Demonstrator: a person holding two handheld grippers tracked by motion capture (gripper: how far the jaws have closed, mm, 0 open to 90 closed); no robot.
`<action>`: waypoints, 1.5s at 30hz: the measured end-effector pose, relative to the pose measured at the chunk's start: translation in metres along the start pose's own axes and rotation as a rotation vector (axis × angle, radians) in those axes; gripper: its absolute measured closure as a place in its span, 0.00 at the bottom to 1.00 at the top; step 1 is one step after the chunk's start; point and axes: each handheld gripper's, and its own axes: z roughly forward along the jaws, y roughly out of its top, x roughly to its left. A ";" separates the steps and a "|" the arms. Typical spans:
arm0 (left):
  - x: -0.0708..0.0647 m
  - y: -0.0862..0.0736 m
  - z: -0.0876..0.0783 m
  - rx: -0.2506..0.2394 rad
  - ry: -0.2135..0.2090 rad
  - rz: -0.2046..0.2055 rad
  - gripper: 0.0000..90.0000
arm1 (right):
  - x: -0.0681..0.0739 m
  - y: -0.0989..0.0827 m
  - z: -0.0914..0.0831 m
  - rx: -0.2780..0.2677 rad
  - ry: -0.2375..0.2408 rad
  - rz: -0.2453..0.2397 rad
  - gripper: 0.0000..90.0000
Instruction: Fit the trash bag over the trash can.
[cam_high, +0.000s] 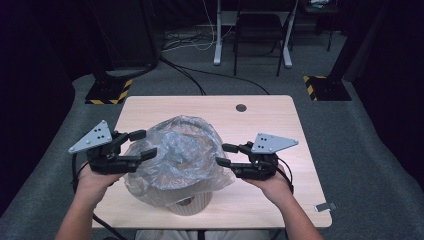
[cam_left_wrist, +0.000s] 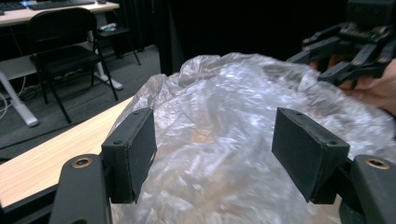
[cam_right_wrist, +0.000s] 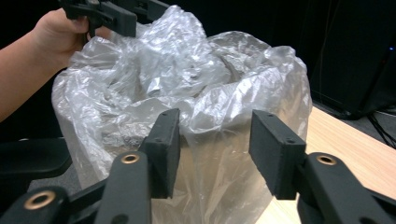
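Flanking the plastic bag (cam_high: 175, 155) — left tool (cam_high: 145, 144) and right tool (cam_high: 223, 154), both unclenched.

Bulging up at the middle of the table (cam_high: 280, 107), a crumpled plastic bag (cam_high: 175, 150) over a bin (cam_high: 187, 204), blocking any straight crossing between left gripper (cam_high: 141, 143) and right gripper (cam_high: 225, 154). Lying bare along the far edge and far right corner, offering passage around the bag. Crowding the floor beyond: chair (cam_high: 257, 30) and desk legs (cam_high: 218, 35).
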 end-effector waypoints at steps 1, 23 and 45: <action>0.000 -0.001 0.003 0.005 0.001 0.001 0.33 | 0.000 0.000 0.000 -0.001 -0.006 0.004 0.56; 0.001 -0.015 0.019 0.112 -0.057 0.015 0.33 | -0.013 0.001 0.004 -0.018 -0.073 0.034 0.52; 0.007 -0.030 -0.005 0.117 -0.026 0.060 0.36 | -0.010 0.000 0.027 0.023 0.041 0.039 0.56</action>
